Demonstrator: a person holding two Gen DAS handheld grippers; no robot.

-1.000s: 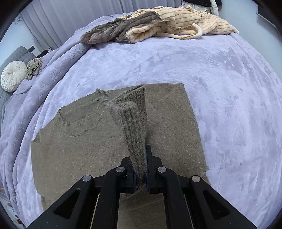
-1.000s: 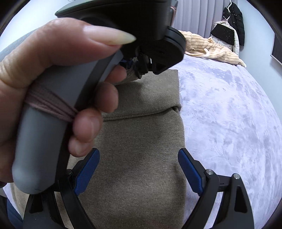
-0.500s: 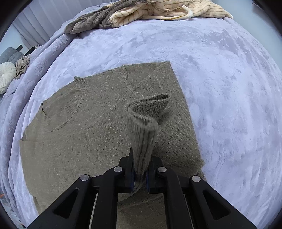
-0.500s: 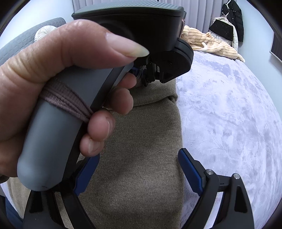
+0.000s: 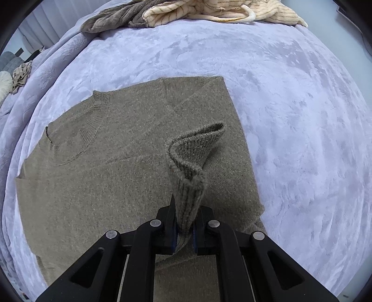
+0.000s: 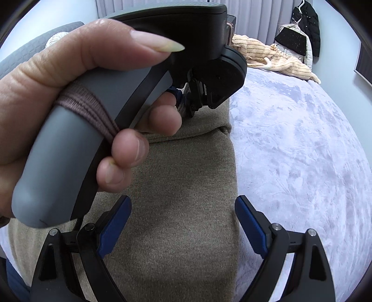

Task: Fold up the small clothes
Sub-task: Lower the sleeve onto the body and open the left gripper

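Left claw [image 5: 184, 228] clamped tight on the sweater's cuff [image 5: 188, 185], ribbed knit standing up between the jaws and curling over ahead of them. The sweater [image 5: 97, 176] lies flat on the blanket [image 5: 290, 116] right under that claw, collar ahead and to its left. Right claw [image 6: 183, 223] wide apart, nothing between the pads, hanging over the sweater's folded edge. Ahead of it and to its left, a hand [image 6: 69, 93] grips the left claw's handle. Pile of clothes [image 5: 197, 11] far ahead.
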